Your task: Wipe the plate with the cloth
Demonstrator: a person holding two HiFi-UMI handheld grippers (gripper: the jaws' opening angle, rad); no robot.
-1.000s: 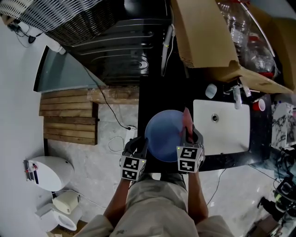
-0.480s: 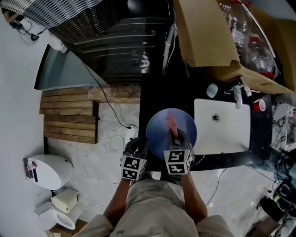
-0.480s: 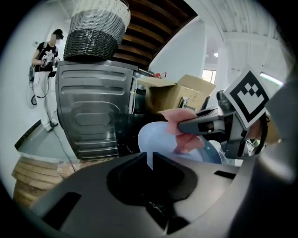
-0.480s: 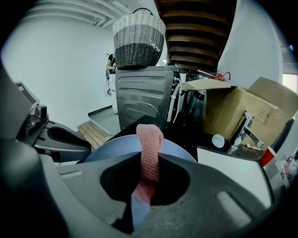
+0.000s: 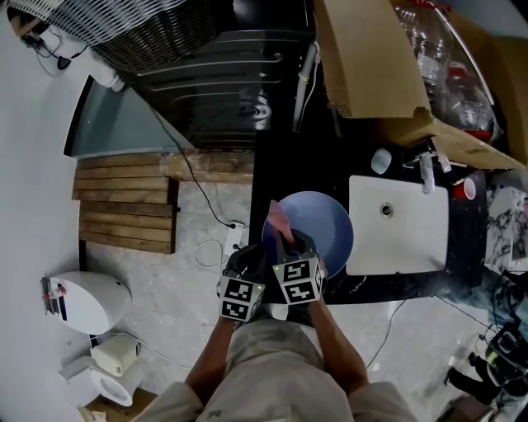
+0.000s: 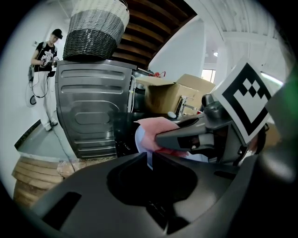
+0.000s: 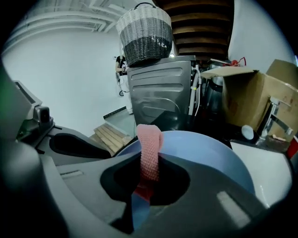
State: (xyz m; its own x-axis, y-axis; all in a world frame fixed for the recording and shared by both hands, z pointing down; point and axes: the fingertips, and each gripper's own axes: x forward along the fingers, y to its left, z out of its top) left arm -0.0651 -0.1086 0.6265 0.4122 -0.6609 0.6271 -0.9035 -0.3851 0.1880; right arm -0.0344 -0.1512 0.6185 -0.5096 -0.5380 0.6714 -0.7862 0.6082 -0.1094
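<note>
A round blue plate (image 5: 318, 231) is held over the black counter's front edge, beside the sink. My left gripper (image 5: 252, 265) is shut on the plate's near left rim; in the left gripper view a thin sliver of rim (image 6: 150, 160) shows between the jaws. My right gripper (image 5: 289, 245) is shut on a pink cloth (image 5: 278, 219), which lies against the left part of the plate. In the right gripper view the cloth (image 7: 149, 146) stands up from the jaws in front of the plate (image 7: 209, 151). The two grippers sit close side by side.
A white sink (image 5: 400, 227) with a faucet (image 5: 424, 171) lies right of the plate. A cardboard box (image 5: 371, 58) stands behind it. A dark steel appliance (image 5: 214, 78) with a wicker basket (image 5: 91, 25) is at the back left. A person (image 6: 45, 51) stands far off.
My right gripper has swept the pink cloth leftward across the plate, from its right rim through the middle to the left side. The left gripper keeps its hold on the rim.
</note>
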